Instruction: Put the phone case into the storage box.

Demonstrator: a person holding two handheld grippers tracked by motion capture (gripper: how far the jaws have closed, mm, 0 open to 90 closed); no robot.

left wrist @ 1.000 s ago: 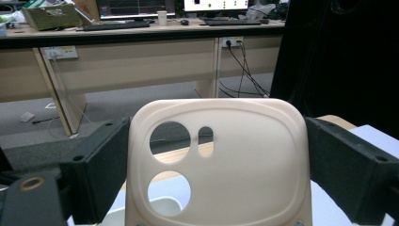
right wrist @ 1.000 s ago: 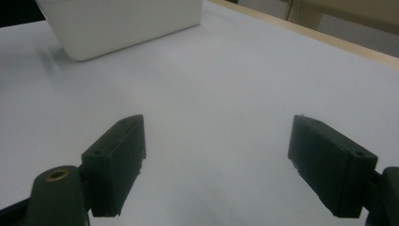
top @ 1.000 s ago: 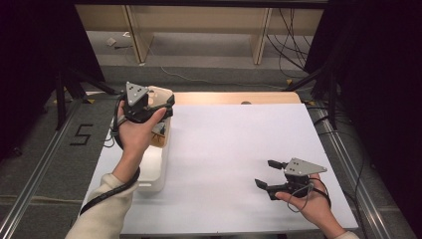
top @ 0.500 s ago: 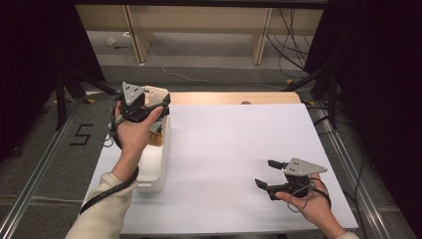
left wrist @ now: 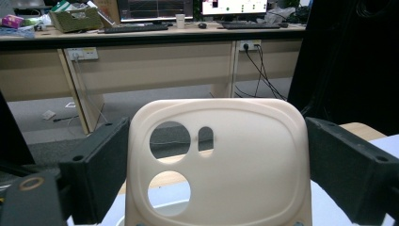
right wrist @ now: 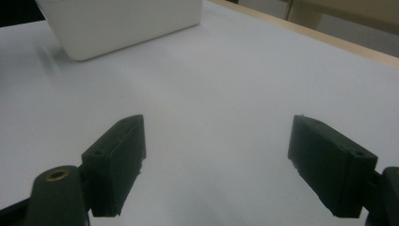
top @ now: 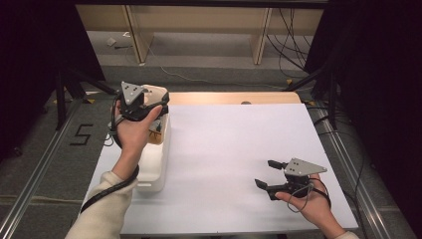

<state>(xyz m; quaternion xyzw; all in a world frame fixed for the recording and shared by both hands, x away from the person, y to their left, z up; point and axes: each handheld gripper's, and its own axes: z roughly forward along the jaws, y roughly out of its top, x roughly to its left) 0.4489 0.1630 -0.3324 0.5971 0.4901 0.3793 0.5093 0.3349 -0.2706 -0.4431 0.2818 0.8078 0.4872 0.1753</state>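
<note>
Left tongs (left wrist: pixel 214 188) grip a cream lid (left wrist: pixel 219 162), upright over the white tub's (top: pixel 152 164) far end at the counter's (top: pixel 234 144) left edge. Right tongs (top: pixel 265 174) rest open. Hand and lid hide the tub's contents.

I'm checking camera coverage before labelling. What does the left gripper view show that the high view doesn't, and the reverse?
Left gripper view: three holes in the cream lid, standing between the left gripper fingers; a far desk with monitors. High view: the right gripper, open over the table; the white box. Both share the lid and left gripper.
</note>
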